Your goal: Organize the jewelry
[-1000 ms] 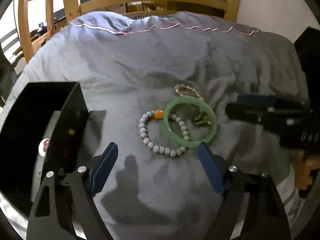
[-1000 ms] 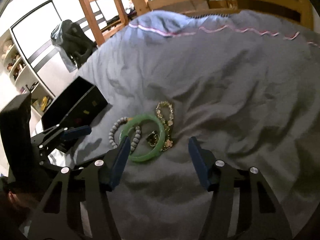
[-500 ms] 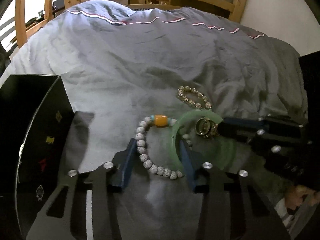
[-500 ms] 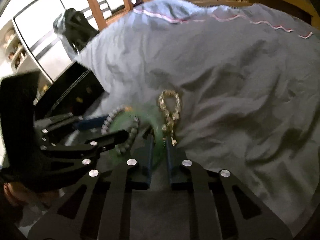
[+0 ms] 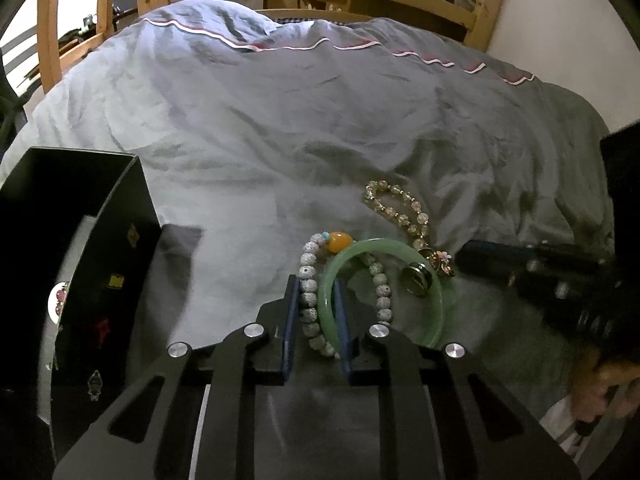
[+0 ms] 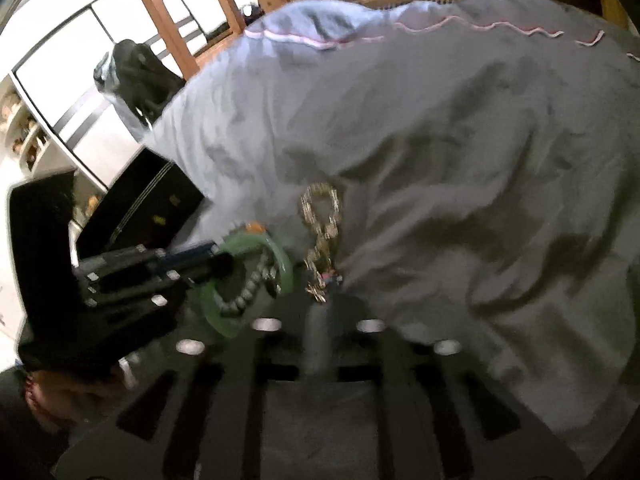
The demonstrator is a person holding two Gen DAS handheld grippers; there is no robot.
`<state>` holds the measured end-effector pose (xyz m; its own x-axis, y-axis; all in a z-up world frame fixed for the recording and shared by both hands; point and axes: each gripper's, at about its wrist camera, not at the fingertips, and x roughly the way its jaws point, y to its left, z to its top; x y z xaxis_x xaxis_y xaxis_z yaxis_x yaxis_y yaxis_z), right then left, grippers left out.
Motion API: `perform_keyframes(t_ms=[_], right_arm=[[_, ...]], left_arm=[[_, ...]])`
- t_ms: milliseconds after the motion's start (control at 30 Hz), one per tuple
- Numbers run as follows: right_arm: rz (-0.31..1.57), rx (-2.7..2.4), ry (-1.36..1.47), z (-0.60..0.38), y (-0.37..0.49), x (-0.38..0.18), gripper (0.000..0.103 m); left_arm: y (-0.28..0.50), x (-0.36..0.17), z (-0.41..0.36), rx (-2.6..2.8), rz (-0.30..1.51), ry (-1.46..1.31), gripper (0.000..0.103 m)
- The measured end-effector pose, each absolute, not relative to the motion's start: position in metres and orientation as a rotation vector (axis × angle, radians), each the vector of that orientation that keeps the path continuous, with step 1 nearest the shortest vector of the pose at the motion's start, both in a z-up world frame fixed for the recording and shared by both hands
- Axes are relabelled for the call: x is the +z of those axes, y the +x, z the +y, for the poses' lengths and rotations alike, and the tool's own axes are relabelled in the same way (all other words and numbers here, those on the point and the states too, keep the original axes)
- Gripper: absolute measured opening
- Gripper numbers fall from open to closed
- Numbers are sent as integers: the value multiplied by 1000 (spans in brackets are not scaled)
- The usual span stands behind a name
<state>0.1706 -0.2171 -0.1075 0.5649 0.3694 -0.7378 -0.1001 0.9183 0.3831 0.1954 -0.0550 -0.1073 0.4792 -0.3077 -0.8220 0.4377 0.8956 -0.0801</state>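
The left hand-held gripper [image 5: 316, 312] is pressed in on 2 things at once: the near arc of the green bangle [image 5: 436, 312] and the near run of the white bead bracelet [image 5: 308, 304], both caught between its blue pads. That pinch looks like a side effect of the pile, since the bead strand threads under the bangle's rim. Lifting the bangle alone would probably drag the beads along.

The right hand-held gripper [image 6: 318, 300] sits at the tail of the gold crystal bracelet [image 5: 400, 204], beside a small ring [image 5: 418, 278] inside the bangle. Its view is motion-blurred, so I cannot tell whether it is pinching the chain or merely touching it.

All the jewelry lies on the grey duvet [image 5: 280, 128] of the bed, soft and creased, so pieces sink slightly instead of sliding. The bangle is smooth, rigid and translucent; the beads are matte, pitted spheres with 1 glossy amber bead [image 5: 340, 242]; the gold strand is faceted and limp. The black box [image 5: 80, 240], open on the left, is likely the destination.
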Motion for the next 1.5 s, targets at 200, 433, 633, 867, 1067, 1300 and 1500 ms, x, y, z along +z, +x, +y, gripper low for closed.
perform_keyframes(t_ms=[200, 433, 633, 867, 1067, 1300, 1500], right_arm=[[913, 302, 325, -211, 170, -110, 59], [906, 281, 220, -198, 171, -114, 45], [867, 277, 207, -203, 168, -108, 11], [722, 301, 243, -209, 158, -80, 11], [702, 293, 280, -215, 157, -76, 11], [708, 296, 274, -213, 156, -77, 11], [729, 301, 269, -211, 158, -80, 11]], left_arm=[[198, -94, -49, -421, 944, 131, 17], [194, -84, -51, -425, 914, 136, 17], [190, -72, -47, -423, 874, 128, 18], [187, -60, -42, -434, 829, 100, 18], [177, -45, -44, -464, 757, 104, 21], [179, -44, -43, -460, 762, 95, 21], [184, -68, -53, -410, 828, 175, 81]])
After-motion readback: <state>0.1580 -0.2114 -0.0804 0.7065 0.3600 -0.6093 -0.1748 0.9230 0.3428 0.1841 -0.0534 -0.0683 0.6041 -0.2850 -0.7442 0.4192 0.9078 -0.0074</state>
